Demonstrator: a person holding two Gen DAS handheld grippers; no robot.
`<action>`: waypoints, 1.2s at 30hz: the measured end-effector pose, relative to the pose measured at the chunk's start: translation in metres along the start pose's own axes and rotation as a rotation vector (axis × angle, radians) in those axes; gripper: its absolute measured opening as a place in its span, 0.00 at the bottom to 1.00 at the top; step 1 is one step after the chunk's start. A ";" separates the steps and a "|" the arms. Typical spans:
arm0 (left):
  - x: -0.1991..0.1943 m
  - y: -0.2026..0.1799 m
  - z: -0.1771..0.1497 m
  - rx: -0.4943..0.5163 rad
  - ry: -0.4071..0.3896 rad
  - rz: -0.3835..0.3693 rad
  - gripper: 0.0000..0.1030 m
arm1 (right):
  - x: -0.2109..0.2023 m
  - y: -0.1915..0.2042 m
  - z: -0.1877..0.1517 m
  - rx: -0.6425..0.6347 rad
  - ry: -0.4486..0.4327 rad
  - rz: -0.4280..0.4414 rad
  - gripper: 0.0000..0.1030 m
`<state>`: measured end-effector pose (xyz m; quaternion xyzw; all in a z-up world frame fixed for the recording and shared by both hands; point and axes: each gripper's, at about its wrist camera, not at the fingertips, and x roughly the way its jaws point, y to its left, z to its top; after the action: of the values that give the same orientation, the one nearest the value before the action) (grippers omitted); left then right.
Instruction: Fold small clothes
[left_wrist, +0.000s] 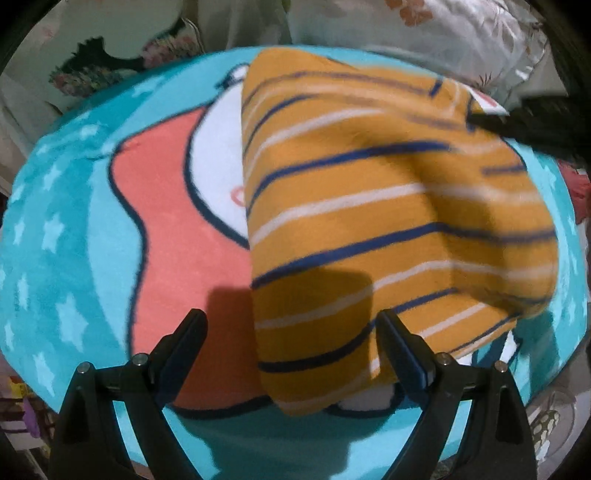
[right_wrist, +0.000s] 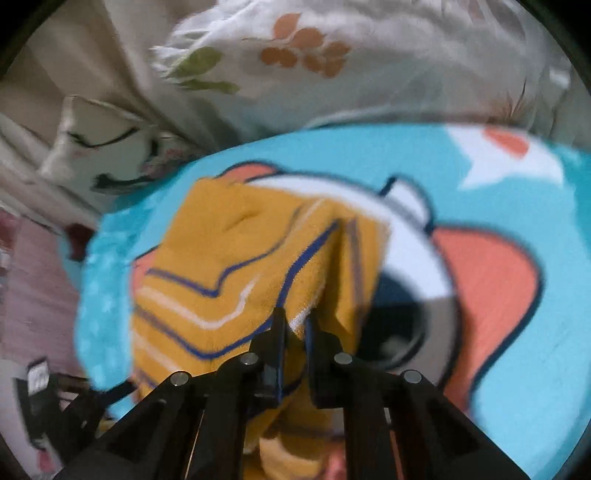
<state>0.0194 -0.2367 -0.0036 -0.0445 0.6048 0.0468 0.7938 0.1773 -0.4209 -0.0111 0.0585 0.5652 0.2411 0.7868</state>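
Halfway through folding, not flat yet.
On the blue blanket (left_wrist: 66, 229): striped yellow top (left_wrist: 369, 221), partly doubled over, one side lifted. Right gripper (right_wrist: 295, 325) pinching its edge; left gripper (left_wrist: 291, 332) wide apart, holding nothing. Still needs laying down and smoothing.

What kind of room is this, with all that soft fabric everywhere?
Most likely a bedroom, on a bed. A flower-print pillow and rumpled pale bedding lie behind a turquoise cartoon blanket, where a small striped orange garment is spread for folding.
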 end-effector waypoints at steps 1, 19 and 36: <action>0.002 -0.001 0.000 -0.001 0.003 -0.004 0.89 | 0.004 -0.002 0.005 -0.014 -0.001 -0.041 0.09; -0.005 0.009 -0.003 -0.041 0.008 -0.084 0.90 | -0.018 0.037 0.032 -0.037 -0.059 0.012 0.16; -0.033 0.054 -0.012 -0.197 -0.042 -0.064 0.90 | -0.006 0.041 0.022 -0.046 -0.017 -0.026 0.27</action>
<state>-0.0076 -0.1852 0.0248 -0.1407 0.5786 0.0818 0.7992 0.1835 -0.3837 0.0164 0.0349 0.5535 0.2431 0.7958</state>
